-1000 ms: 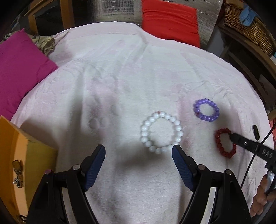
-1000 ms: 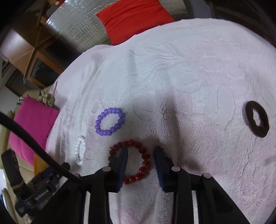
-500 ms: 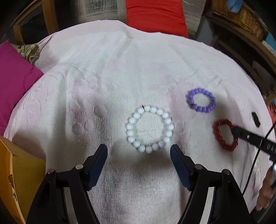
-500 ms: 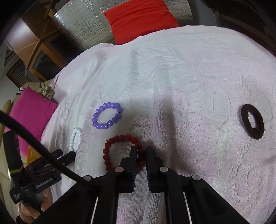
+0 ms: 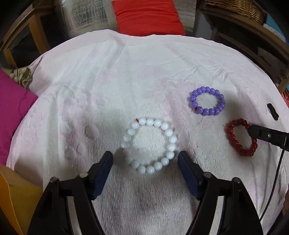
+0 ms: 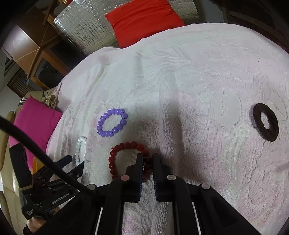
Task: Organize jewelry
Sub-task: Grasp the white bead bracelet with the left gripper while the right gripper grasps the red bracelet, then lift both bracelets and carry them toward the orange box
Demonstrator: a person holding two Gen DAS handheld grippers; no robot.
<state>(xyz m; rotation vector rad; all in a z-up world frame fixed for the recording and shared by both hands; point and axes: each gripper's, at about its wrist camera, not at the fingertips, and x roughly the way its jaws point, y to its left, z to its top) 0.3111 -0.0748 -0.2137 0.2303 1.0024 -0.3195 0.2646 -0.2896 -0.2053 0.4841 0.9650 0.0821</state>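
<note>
A white bead bracelet (image 5: 150, 147) lies flat on the white towel (image 5: 126, 81). My left gripper (image 5: 145, 161) is open, its blue fingers either side of the bracelet's near half. A purple bead bracelet (image 5: 207, 103) lies further right. A dark red bead bracelet (image 5: 241, 140) lies at the right. My right gripper (image 6: 148, 160) is shut on the red bracelet's (image 6: 126, 159) right side, still on the towel. The purple bracelet (image 6: 112, 122) and white bracelet (image 6: 80, 150) also show in the right wrist view.
A dark brown hair tie (image 6: 265, 124) lies at the right of the towel. An orange box (image 5: 14, 197) stands at the left edge. A magenta cushion (image 5: 12, 108) lies left, a red cushion (image 5: 148, 17) behind. A wicker basket (image 5: 238, 9) is back right.
My left gripper has moved forward until its open fingers flank the white bracelet. My right gripper has closed from open onto the red bracelet's side.
</note>
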